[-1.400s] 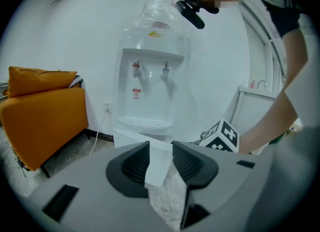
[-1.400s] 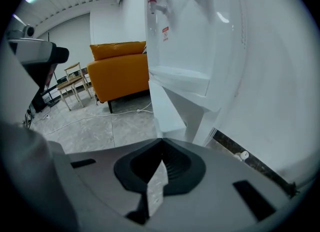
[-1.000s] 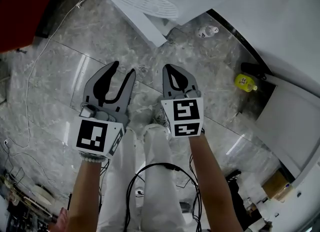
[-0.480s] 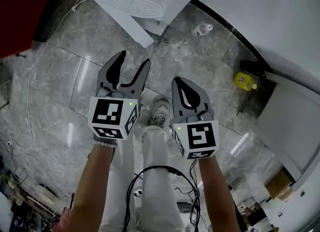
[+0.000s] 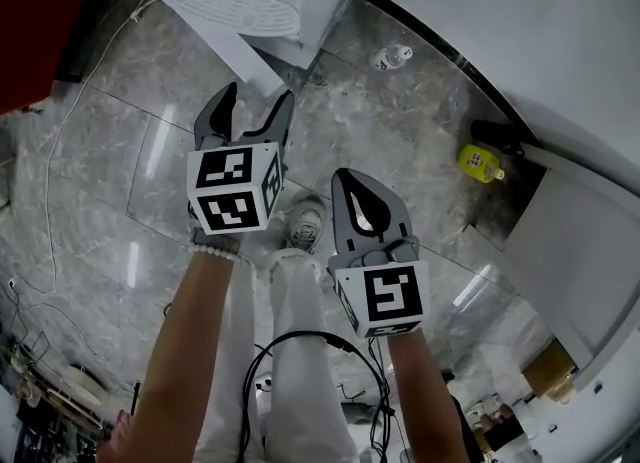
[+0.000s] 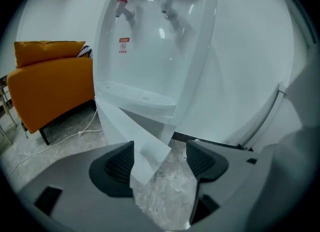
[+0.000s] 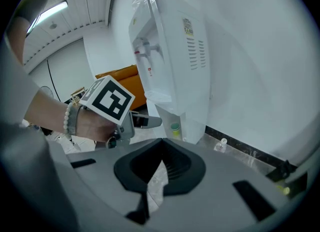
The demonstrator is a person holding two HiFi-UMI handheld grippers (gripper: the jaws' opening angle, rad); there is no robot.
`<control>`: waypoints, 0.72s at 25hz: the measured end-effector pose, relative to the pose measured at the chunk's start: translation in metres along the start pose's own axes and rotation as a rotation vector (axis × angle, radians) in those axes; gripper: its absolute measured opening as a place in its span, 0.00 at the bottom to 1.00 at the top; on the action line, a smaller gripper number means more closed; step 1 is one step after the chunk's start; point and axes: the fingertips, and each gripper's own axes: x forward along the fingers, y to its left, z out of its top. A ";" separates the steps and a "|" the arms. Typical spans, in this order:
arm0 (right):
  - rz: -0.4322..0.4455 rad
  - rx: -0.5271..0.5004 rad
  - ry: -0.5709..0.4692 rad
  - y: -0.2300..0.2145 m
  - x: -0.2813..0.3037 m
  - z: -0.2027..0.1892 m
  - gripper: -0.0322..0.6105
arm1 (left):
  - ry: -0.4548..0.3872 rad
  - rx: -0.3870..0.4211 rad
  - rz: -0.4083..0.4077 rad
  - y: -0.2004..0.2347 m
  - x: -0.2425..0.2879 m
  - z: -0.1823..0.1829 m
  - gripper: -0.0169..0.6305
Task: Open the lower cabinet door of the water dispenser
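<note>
The water dispenser [image 6: 150,50] stands straight ahead of your left gripper [image 6: 160,161], against the white wall. It is a tall white body with a curved front. A red tap [image 6: 122,6] and a blue tap [image 6: 167,0] sit high in its recess, with a small red label below them. Under the recess is a slotted drip tray [image 6: 135,93].

Below that tray the lower cabinet door [image 6: 135,131] is a plain, flat white panel. It already stands swung out from the body, angled toward you, with its lower corner hanging over the marble floor [image 6: 165,196]. From your head view the same door [image 5: 245,59] juts out under the oval tray [image 5: 228,3], just ahead of the left gripper [image 5: 257,101].

Your left jaws have just been opening and stand spread wide. The door's corner shows in the gap between the ribbed pads [image 6: 117,163], but neither pad presses on it, and you cannot tell whether anything touches.

Your right gripper [image 5: 352,183] hangs lower and nearer your legs. Its jaws are pressed together on nothing [image 7: 161,163], and it is well apart from the door. From its view the dispenser [image 7: 175,50] shows its vented side.

An orange sofa [image 6: 50,75] sits to the dispenser's left, with a white cord [image 6: 65,138] on the floor in front of it.
</note>
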 end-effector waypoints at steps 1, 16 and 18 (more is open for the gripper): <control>0.002 -0.005 0.003 -0.002 0.000 -0.001 0.05 | 0.006 -0.007 0.012 0.000 0.004 -0.001 0.53; 0.030 -0.003 0.032 -0.002 0.000 -0.012 0.05 | 0.070 -0.070 0.138 0.012 0.028 -0.016 0.48; 0.012 0.005 0.029 -0.007 -0.002 -0.012 0.05 | 0.073 -0.073 0.135 0.014 0.027 -0.018 0.48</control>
